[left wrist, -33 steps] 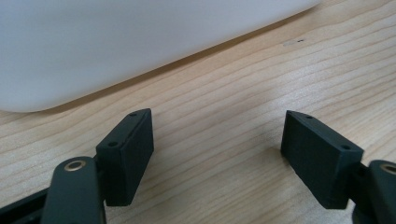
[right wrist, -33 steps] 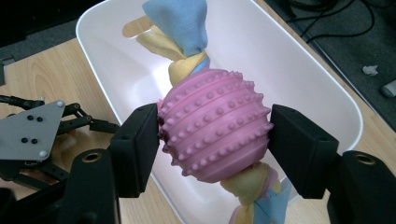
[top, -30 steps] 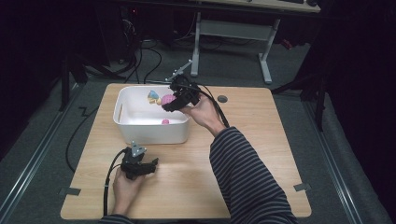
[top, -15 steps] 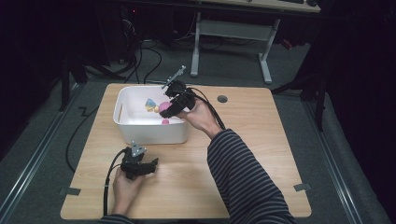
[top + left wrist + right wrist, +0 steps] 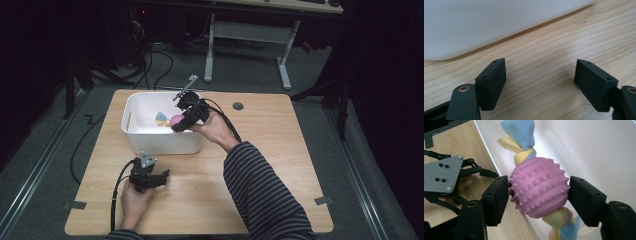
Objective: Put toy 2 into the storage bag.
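Observation:
A pink studded ball threaded on a knotted yellow and blue cloth rope sits between the jaws of my right gripper, which is shut on it. In the high view, the right gripper holds this ball over the inside of the white bin, near its right wall. My left gripper rests low on the wooden table in front of the bin. Its jaws are open with nothing between them.
The bin's white front wall stands just beyond the left jaws. A round grommet hole lies right of the bin. The left gripper's grey plate shows past the bin wall. Cables trail on the floor.
My right gripper has moved left and down over the bin with the ball toy in it. The left gripper has stayed still.

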